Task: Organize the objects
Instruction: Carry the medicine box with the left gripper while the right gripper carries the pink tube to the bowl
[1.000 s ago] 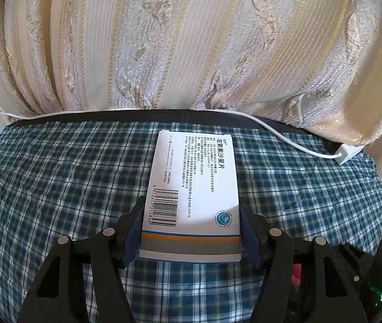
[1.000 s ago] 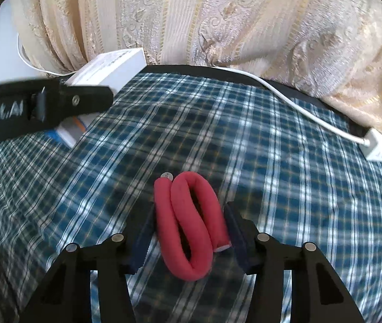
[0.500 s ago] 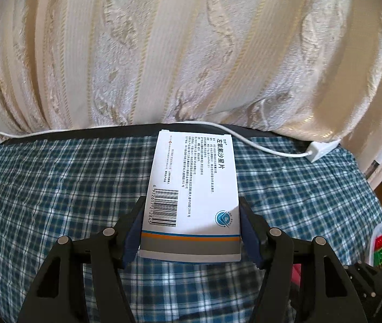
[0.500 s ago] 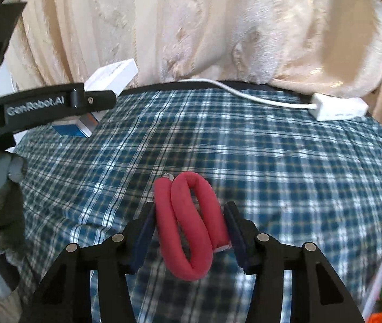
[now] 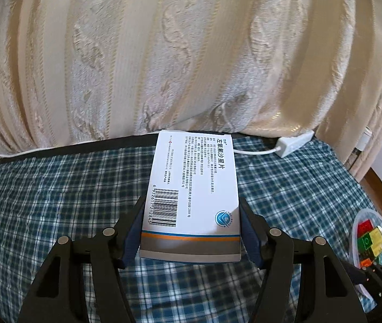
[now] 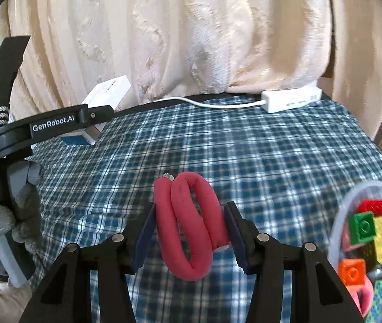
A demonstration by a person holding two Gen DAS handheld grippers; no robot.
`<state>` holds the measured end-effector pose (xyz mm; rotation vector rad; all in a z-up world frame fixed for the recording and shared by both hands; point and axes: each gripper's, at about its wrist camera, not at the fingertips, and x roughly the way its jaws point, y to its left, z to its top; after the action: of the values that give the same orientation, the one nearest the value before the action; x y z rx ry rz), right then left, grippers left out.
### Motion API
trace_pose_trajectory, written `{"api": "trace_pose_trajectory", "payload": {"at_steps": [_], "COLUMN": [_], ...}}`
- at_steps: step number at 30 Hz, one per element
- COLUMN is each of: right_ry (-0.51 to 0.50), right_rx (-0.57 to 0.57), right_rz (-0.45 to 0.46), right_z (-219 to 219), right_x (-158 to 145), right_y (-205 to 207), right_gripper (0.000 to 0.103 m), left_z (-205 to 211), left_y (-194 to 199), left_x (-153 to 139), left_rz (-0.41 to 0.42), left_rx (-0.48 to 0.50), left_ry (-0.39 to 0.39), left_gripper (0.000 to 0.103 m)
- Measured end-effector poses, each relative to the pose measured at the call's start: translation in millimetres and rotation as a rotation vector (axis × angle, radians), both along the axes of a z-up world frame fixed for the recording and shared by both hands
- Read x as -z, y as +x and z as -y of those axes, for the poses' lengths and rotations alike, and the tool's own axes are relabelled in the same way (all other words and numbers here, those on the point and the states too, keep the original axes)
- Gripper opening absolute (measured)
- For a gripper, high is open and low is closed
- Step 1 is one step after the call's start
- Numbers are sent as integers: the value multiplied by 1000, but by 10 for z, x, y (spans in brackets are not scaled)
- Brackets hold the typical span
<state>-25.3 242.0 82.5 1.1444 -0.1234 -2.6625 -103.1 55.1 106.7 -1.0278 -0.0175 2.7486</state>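
My left gripper is shut on a white medicine box with a barcode and a grey, orange and blue end, held flat above the checked tablecloth. The box also shows in the right wrist view, held by the left gripper. My right gripper is shut on a folded red foam roller, held above the cloth. A clear plastic container with coloured toy bricks sits at the right; it also shows in the left wrist view.
A white power strip with its cable lies at the table's far edge under the cream patterned curtain. The table's wooden rim shows at the right. A gloved hand holds the left gripper.
Both views have swung to the right and lifted. The container of bricks has come further into view at the right. Both grippers stay shut on their objects.
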Motion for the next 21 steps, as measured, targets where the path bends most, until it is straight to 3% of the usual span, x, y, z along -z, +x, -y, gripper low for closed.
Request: {"api": "trace_pose_trajectory", "payload": {"at_steps": [21], "right_ry": [-22], "right_rx": [207], "right_rz": [-66], "right_z": [-805], "right_x": [-236], "right_y": [639], "right_gripper": [54], "left_z": [-519], "left_y": [403], "left_x": [-68], "left_rz": [-48], "left_rx": [144], "left_ry": [-49], "left_gripper": [65]}}
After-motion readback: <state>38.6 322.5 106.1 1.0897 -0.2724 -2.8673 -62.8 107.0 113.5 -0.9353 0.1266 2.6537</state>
